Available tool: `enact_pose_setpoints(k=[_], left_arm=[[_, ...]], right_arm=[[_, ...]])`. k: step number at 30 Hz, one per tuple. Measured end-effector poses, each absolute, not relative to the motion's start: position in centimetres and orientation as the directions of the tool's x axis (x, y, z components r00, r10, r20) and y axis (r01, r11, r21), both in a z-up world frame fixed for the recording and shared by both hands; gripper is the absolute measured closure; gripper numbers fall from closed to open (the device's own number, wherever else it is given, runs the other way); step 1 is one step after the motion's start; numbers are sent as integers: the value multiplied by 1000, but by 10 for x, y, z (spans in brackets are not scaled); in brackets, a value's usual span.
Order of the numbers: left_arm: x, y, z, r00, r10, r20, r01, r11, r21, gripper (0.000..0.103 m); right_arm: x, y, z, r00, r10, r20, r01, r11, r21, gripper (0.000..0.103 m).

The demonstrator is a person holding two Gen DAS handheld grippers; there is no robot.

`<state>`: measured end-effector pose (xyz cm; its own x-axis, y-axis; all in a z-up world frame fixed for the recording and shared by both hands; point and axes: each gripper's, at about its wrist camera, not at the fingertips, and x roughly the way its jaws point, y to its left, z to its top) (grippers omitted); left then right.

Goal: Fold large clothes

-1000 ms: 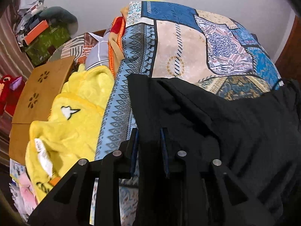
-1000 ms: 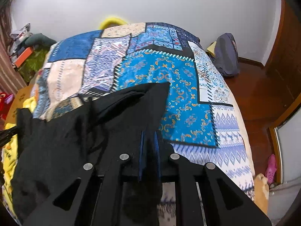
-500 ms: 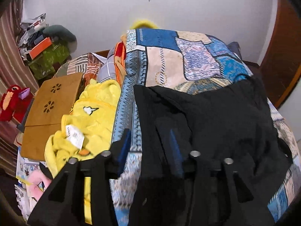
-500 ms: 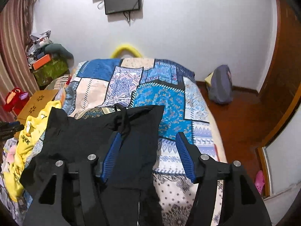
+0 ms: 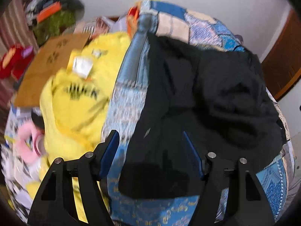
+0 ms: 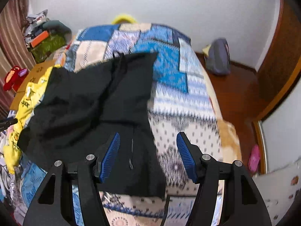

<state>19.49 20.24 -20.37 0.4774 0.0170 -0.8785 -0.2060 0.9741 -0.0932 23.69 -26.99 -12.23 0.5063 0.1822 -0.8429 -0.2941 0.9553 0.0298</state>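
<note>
The bed [image 6: 188,101], under its blue patchwork cover, carries the black garment [image 6: 90,103], which is spread rumpled across the near left part, its hem draped over the near edge. A yellow garment [image 5: 75,98] is heaped along the bed's left edge. A second ago both tools were clamped on the black cloth; the left gripper [image 5: 150,150] and right gripper [image 6: 148,150] have just been opened and nothing is pinched, so a fold appears laid down and another grasp is judged next

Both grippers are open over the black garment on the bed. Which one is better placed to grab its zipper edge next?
Right. The right gripper has the zipper of the black garment between its open jaws; the left gripper sees only plain cloth.
</note>
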Motion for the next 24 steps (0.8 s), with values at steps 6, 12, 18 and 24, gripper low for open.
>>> enact_pose_setpoints(k=[6,12,18,24], left_arm=[[168,224,-247,388,-52,-920,-299,938,-178,35],[164,224,-279,340,-63,-938,-330,926,-182,35],[177,209,-291,366,-8,-931,-331,934,-138,33],[181,196,-294,367,53,-929,-293,954,-62,40]], right_arm=[[235,-286,-167,405,188,-895,-225,969,102,44],[240,-294,-211,295,180,-938,-175,976,132,44],[246,-311,-243,214,284,-934,-112,958,266,44],[236,-322,-248,233,377,-897,-106,926,361,41]])
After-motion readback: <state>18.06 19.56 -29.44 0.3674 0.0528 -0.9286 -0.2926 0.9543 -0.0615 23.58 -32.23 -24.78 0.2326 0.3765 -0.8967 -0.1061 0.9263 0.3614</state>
